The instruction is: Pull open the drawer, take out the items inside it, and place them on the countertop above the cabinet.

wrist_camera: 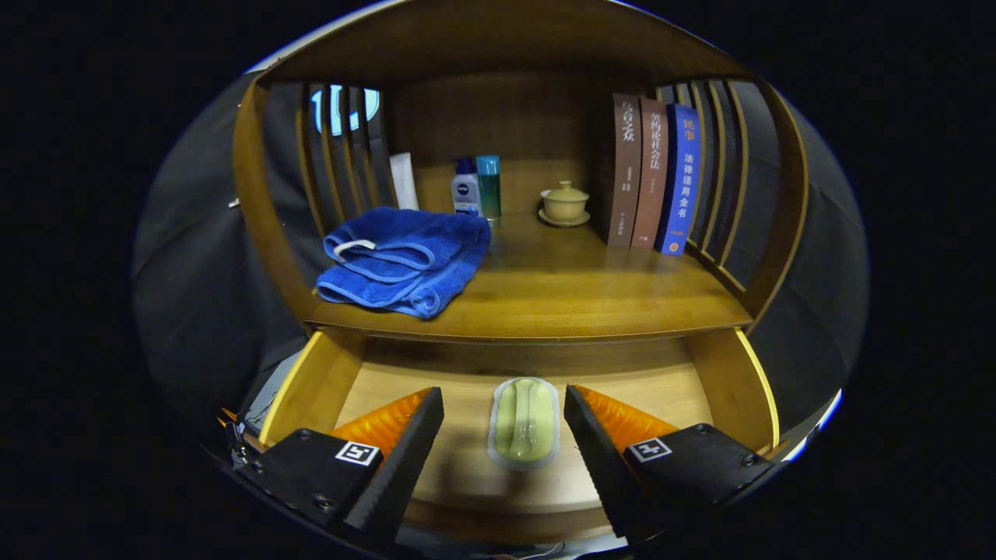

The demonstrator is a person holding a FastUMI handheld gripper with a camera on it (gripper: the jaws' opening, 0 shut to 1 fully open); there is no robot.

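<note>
The wooden drawer (311, 389) stands pulled out below the countertop (560, 299). On its floor lies a pale green oblong item in a clear wrapper (524, 421), lengthwise between my fingers. My gripper (504, 416) is open, hovering over the drawer with one finger on each side of the item and a gap to both. A folded blue towel (401, 260) rests on the countertop toward its left front.
At the back of the countertop stand two small bottles (476, 187), a white tube (404, 180) and a lidded ceramic cup on a saucer (564, 204). Three upright books (652, 179) lean at the right. Slatted side walls (342, 155) and a top board enclose the shelf.
</note>
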